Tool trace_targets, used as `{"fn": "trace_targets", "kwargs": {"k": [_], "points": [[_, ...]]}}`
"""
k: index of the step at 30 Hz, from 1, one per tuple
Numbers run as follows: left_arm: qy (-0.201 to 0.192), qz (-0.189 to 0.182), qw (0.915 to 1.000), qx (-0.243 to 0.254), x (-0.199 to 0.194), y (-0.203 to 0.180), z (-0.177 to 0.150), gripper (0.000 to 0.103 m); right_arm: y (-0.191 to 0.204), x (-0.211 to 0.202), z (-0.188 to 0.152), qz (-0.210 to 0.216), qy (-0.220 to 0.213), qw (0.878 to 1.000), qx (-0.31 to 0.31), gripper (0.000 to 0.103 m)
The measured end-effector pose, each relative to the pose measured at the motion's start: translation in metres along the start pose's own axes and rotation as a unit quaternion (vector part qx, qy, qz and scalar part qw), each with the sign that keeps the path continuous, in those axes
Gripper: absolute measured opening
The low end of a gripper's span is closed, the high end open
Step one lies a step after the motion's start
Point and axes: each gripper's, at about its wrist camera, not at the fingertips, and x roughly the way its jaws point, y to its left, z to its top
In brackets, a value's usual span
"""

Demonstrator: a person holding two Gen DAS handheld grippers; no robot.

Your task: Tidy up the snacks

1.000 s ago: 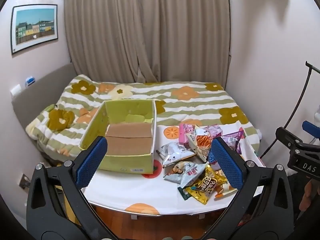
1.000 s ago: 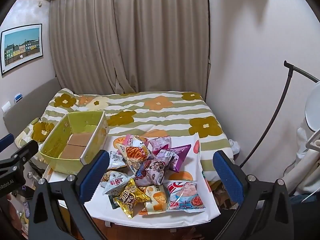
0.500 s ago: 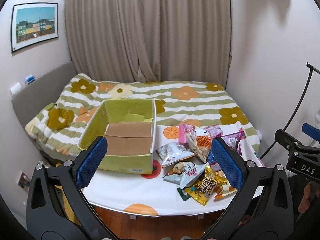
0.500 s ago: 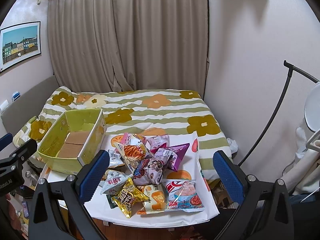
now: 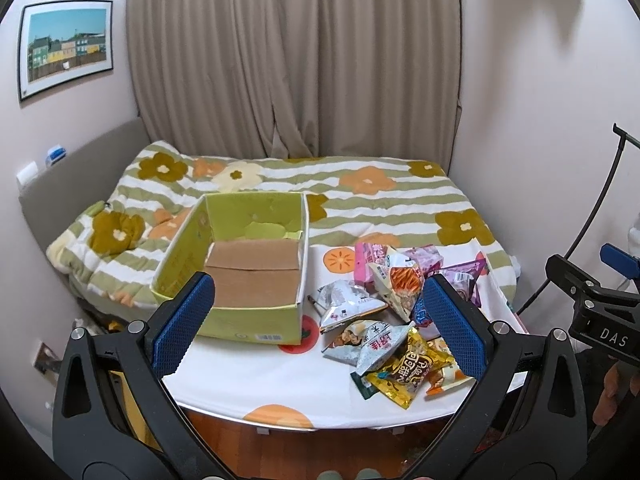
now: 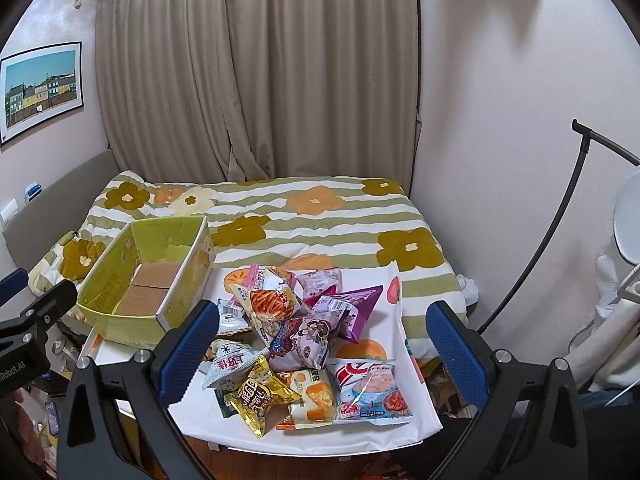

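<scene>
A green cardboard box with a bare brown bottom stands on the left of a small table covered by a white cloth with orange prints. To its right lies a pile of snack bags: a gold bag, a purple bag, a red-and-white bag. My left gripper hovers open before the table, in front of the box's right corner. My right gripper hangs open over the near side of the pile. Neither holds anything.
Behind the table is a bed with a green-striped flowered quilt, and beige curtains beyond. A black curved lamp stand rises at the right. Wooden floor shows below the table's front edge.
Both views have shifted only slightly; the right gripper has edged a little toward the snack pile. Nothing has been picked up or moved.
</scene>
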Motion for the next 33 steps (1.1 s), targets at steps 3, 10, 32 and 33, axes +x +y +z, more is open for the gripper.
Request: {"fn": "trace_targets", "kwargs": {"k": [3,10,32,33], "points": [[0.0,-0.001,1.0,0.0,0.0001,0.0007,0.0002,0.103,0.0009,0.0002,-0.0013,0.0,-0.001,1.0,-0.001,0.103],[0.001,-0.003,1.0,0.003,0.0014,-0.0017,0.001,0.103,0.0007,0.0006,0.0012,0.001,0.001,1.0,0.0,0.103],[0.002,-0.005,1.0,0.004,0.0038,-0.0049,0.0022,0.103,-0.0003,0.0011,0.0036,0.001,0.002,1.0,0.001,0.103],[0.002,-0.005,1.0,0.004,0.0039,-0.0049,0.0022,0.103,-0.0002,0.0011,0.0038,0.001,0.002,1.0,0.0,0.103]]}}
